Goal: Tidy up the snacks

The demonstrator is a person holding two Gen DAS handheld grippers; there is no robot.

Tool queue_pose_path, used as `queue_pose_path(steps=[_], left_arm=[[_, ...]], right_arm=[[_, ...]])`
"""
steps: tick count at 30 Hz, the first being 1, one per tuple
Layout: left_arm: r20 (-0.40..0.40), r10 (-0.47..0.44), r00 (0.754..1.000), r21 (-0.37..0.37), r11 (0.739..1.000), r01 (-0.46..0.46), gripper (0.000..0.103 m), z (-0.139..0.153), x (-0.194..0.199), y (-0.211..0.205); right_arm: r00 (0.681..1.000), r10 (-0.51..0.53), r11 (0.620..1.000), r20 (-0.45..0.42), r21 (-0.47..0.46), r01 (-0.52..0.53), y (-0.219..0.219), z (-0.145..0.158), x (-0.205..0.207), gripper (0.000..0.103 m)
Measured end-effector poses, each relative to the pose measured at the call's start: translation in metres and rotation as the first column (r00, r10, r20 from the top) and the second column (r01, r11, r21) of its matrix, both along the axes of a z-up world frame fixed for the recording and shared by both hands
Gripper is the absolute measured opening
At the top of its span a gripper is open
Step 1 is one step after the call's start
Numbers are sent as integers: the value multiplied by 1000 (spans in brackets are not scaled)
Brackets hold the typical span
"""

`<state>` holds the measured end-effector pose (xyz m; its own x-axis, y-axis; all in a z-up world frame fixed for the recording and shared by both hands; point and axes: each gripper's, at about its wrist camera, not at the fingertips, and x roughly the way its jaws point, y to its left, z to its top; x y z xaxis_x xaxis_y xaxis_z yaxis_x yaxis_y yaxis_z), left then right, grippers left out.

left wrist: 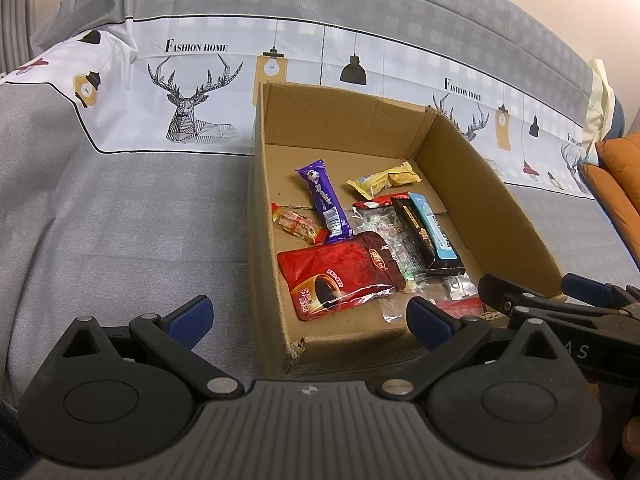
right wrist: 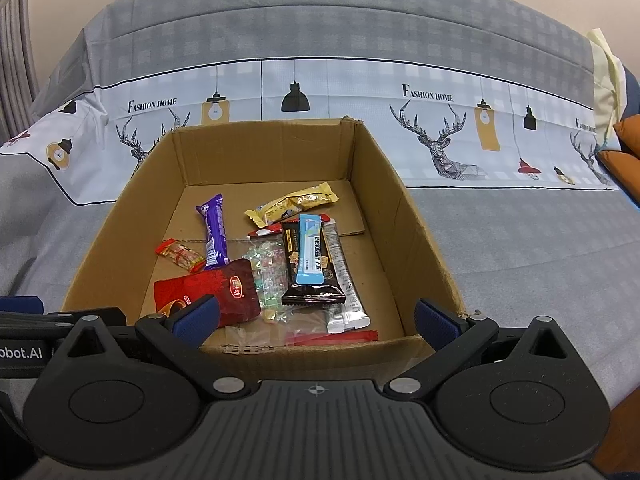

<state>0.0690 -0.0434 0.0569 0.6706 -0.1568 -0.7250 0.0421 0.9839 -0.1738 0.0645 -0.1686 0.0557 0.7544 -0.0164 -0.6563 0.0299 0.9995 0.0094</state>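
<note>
- I count the snacks already inside the cardboard box (right wrist: 416, 240) on the bed sheet (right wrist: 520, 240): purple bar (right wrist: 215, 232), yellow wrapper (right wrist: 296, 202), red pouch (right wrist: 224, 292), black bar (right wrist: 308, 276) with a blue packet (right wrist: 310, 252) on it, clear candy bag (right wrist: 266, 268).
- No snack lies loose on the sheet in either view — so I judge the gathering near done, perhaps only tidying left.
- My left gripper (left wrist: 308, 316) and right gripper (right wrist: 316, 316) are both spread, holding nothing, at the box's near wall.
- The right wrist view shows a silver sachet (right wrist: 344, 280) and a red-edged strip clearly; the left view mostly hides them behind the gripper, but shows more sheet to the left.
</note>
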Motion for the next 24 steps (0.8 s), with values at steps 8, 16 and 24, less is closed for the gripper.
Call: queue_pose_path(steps=[8,16,24], left_arm=[[0,1,1000,0,1000,-1,103,0,0,0],[0,-2,1000,-2,1000,2,103,0,1,-1],[1,-8,1000,-7,1000,8,103,0,1,0]], right_arm=[[1000,1,1000,-1,0,-1,0,0,0,103],[1000,-3,1000,-4,2,3,0,0,0,103],[1000,-10,1000,-7,5,10,0,0,0,103]])
